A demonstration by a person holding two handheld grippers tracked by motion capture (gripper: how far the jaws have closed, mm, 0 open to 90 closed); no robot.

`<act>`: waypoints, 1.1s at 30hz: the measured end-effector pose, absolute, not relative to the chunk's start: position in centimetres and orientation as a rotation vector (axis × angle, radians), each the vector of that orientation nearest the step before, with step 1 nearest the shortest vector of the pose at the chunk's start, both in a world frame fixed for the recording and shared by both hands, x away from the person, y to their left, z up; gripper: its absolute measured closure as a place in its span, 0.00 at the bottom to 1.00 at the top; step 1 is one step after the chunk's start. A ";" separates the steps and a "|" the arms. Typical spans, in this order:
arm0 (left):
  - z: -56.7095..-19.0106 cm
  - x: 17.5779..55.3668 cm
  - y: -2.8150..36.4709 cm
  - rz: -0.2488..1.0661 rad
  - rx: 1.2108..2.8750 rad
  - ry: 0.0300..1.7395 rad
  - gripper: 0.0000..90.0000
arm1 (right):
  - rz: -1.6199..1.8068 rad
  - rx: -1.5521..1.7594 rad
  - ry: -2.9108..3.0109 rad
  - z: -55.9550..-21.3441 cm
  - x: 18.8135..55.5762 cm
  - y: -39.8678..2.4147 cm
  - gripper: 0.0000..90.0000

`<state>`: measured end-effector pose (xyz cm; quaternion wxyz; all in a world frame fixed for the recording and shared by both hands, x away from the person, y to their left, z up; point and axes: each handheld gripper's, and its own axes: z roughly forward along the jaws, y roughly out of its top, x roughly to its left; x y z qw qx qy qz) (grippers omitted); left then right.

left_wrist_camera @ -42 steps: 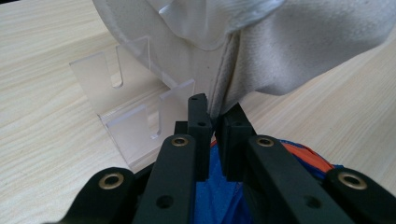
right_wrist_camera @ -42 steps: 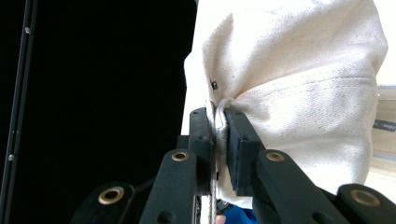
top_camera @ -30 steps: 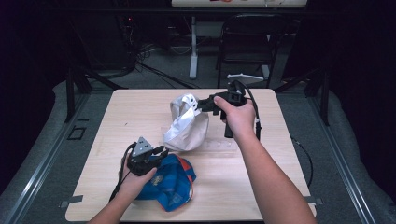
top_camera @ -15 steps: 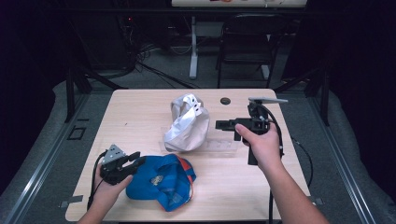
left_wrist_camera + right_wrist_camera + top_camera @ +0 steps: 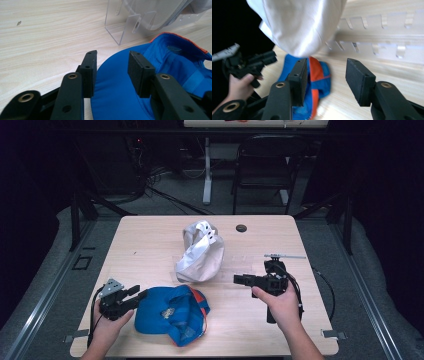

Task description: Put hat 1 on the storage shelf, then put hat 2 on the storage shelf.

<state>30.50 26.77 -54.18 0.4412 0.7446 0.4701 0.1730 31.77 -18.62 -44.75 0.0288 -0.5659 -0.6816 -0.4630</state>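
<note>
A blue cap [image 5: 172, 312] is laid upside down at the table's [image 5: 150, 245] near edge, beside a white cap [image 5: 200, 252] propped on a clear stand [image 5: 130, 23]. The left gripper [image 5: 131, 296] is held spread at the blue brim, seemingly for grasping; the right gripper [image 5: 239, 279] is held spread and empty.

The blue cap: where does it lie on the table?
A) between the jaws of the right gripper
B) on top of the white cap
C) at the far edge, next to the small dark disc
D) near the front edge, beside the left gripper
D: the blue cap lies near the table's front edge, with the open left gripper at its brim.
</note>
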 end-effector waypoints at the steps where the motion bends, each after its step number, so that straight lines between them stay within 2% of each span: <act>1: -54.2 30.5 26.8 0.431 1.839 1.163 0.65 | -1.428 -1.743 -2.120 -45.2 31.4 -18.6 0.61; 7: -54.2 30.2 27.1 0.453 1.832 1.174 0.61 | -1.439 -1.773 -2.153 -48.4 29.5 -18.9 0.66; 13: -54.4 30.2 27.4 0.488 1.830 1.167 0.61 | -1.354 -1.780 -2.198 -51.2 29.1 -18.4 0.65; 33: -54.8 29.4 28.3 0.508 1.847 1.193 0.63 | -1.226 -1.645 -2.135 -54.3 29.6 -14.4 0.67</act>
